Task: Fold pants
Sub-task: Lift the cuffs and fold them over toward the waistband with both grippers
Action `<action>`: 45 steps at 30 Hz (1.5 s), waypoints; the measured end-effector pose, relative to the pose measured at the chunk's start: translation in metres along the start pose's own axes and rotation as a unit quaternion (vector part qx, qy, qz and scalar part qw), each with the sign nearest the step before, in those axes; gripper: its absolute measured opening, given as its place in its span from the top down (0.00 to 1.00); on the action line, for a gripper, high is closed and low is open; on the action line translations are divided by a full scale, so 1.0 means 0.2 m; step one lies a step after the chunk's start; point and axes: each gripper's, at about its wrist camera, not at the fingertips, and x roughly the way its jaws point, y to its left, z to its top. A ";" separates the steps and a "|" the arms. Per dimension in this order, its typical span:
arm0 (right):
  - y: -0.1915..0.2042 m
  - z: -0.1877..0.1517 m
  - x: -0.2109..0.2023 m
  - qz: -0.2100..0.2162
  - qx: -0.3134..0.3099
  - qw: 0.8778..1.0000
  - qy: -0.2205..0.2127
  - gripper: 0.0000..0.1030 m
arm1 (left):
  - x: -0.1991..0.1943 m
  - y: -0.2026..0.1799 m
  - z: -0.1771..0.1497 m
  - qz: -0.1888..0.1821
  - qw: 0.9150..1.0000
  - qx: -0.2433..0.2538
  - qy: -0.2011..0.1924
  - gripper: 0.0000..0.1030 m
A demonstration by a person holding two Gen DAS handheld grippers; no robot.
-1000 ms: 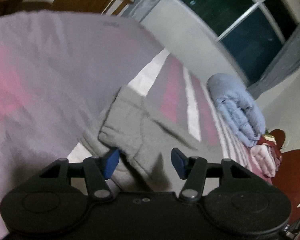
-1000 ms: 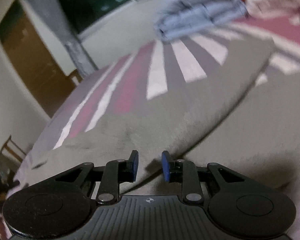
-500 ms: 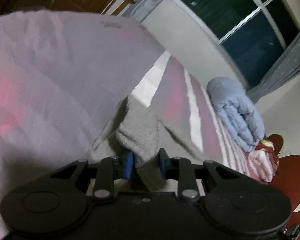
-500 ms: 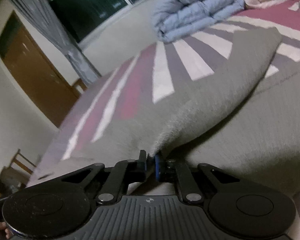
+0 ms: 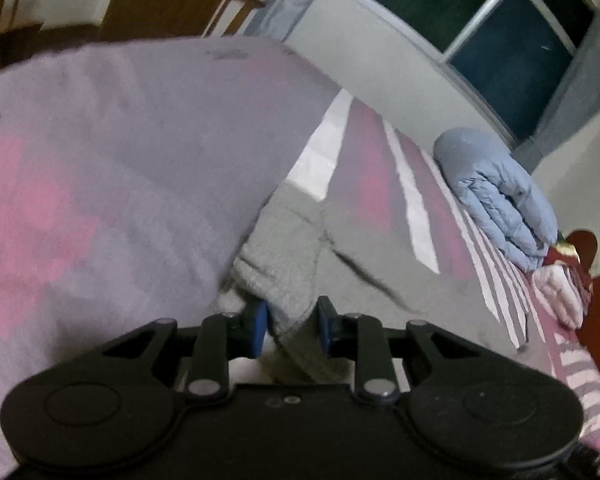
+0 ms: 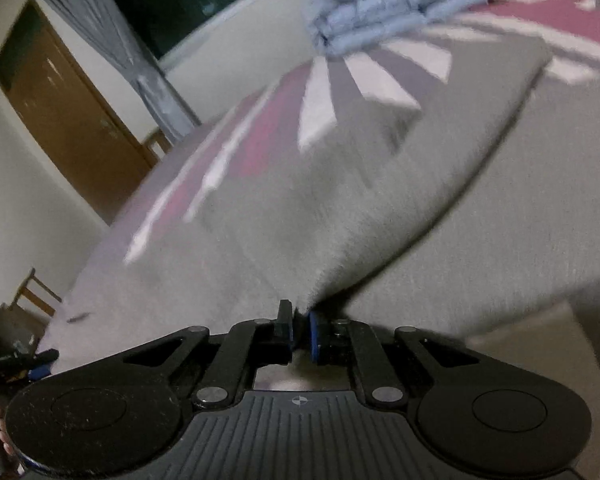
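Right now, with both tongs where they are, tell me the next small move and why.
Probably lift both together and carry the edge over toward the far side. The left tongs and right tongs are each shut on the grey pants, which otherwise lie on the striped bedspread.

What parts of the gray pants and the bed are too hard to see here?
- Left wrist view: the gray pants run under the left gripper, whose black body hides the near end.
- Right wrist view: motion blur smears the gray pants; the right gripper covers the pinched edge.
- Both views: the striped bedspread is cut off by the frame.
- Waistband or leg: cannot tell.
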 end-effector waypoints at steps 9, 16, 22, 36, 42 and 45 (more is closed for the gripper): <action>-0.10 0.06 0.03 -0.019 0.021 1.000 -0.007 0.92 | 0.03 0.01 -0.05 0.019 1.000 0.007 0.009 0.84; -0.11 0.12 0.00 0.001 -0.011 1.000 -0.011 0.93 | 0.02 0.03 -0.05 0.014 1.000 0.002 0.015 0.84; -0.08 0.18 -0.06 0.009 -0.016 0.998 -0.054 0.95 | 0.02 0.04 -0.07 0.005 1.000 -0.015 0.013 0.84; -0.29 0.22 -0.26 -0.062 0.023 0.996 -0.065 0.71 | -0.16 -0.31 -0.07 0.053 0.995 0.071 -0.051 0.79; -0.20 0.40 -0.09 -0.086 -0.026 0.994 -0.055 0.71 | 0.10 -0.62 -0.21 0.069 0.991 0.112 -0.003 0.75; -0.19 0.46 0.01 -0.111 -0.038 0.992 -0.046 0.71 | 0.23 -0.67 -0.32 0.124 0.982 0.139 0.014 0.73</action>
